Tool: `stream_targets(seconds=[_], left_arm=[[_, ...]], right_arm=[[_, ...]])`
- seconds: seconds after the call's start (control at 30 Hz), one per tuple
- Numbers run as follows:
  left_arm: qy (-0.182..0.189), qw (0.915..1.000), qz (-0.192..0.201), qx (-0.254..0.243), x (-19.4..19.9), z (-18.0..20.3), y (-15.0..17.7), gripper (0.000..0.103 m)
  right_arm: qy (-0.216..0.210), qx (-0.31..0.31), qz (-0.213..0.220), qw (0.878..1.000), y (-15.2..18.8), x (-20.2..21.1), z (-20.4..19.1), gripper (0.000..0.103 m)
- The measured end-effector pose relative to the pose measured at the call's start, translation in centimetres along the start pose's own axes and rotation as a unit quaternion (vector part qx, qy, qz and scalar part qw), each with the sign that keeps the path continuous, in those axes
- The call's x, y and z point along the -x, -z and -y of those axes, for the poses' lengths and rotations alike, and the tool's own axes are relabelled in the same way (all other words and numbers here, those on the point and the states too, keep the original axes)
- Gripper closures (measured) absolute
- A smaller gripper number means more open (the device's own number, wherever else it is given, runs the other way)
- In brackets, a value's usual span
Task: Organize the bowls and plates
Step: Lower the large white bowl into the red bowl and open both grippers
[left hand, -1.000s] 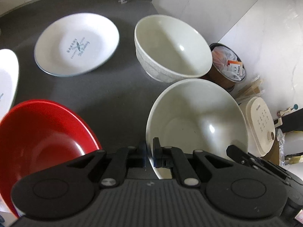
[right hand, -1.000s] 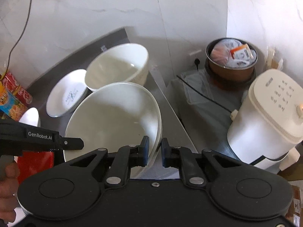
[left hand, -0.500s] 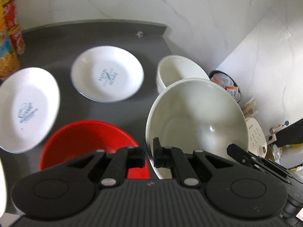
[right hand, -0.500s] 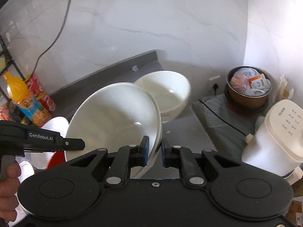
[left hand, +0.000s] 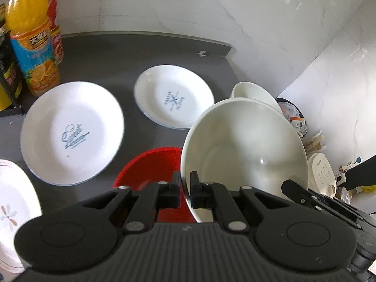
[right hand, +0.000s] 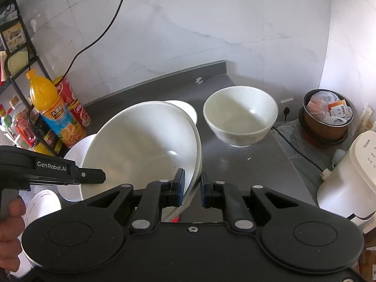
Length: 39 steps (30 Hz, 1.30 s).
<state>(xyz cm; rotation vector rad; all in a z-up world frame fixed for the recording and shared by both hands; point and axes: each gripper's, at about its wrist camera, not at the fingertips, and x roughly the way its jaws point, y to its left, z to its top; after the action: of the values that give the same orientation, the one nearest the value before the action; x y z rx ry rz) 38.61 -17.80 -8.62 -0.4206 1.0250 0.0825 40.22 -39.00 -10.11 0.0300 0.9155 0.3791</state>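
While both tongs (left hand: 185,189) (right hand: 192,189) grip its rim, the white bowl (left hand: 244,155) holds nothing.

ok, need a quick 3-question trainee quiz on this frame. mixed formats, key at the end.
1. True or false: both claws grip the rim of the large white ceramic bowl.
2. What lies directly beneath that bowl in the left wrist view? A) red plastic bowl B) orange juice bottle C) white plate with blue "Sweet" print
3. Fill in: the smaller white bowl stands on the dark grey ____.

Key: 1 true: left claw and right claw each clamp the rim. 2 A. 3 countertop.
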Motion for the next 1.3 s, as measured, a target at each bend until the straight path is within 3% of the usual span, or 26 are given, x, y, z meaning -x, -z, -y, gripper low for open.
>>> stream_targets(seconds=[0.27,0.6,1.3], left_arm=[[-0.008,0.9999,-0.009,0.000,0.2,-3.1,0.6,0.097],[-0.013,0.9991,-0.040,0.004,-1.4,-5.3,1.7,0.097],[-0.031,0.9960,-0.084,0.009,-4.7,-5.6,2.8,0.094]], right_arm=[[0.004,0.006,-0.016,1.000,1.3,-0.6,-3.3,0.089],[0.011,0.005,-0.046,0.999,2.8,-1.9,-4.5,0.089],[0.010,0.009,-0.081,0.997,3.3,-4.6,-3.7,0.090]])
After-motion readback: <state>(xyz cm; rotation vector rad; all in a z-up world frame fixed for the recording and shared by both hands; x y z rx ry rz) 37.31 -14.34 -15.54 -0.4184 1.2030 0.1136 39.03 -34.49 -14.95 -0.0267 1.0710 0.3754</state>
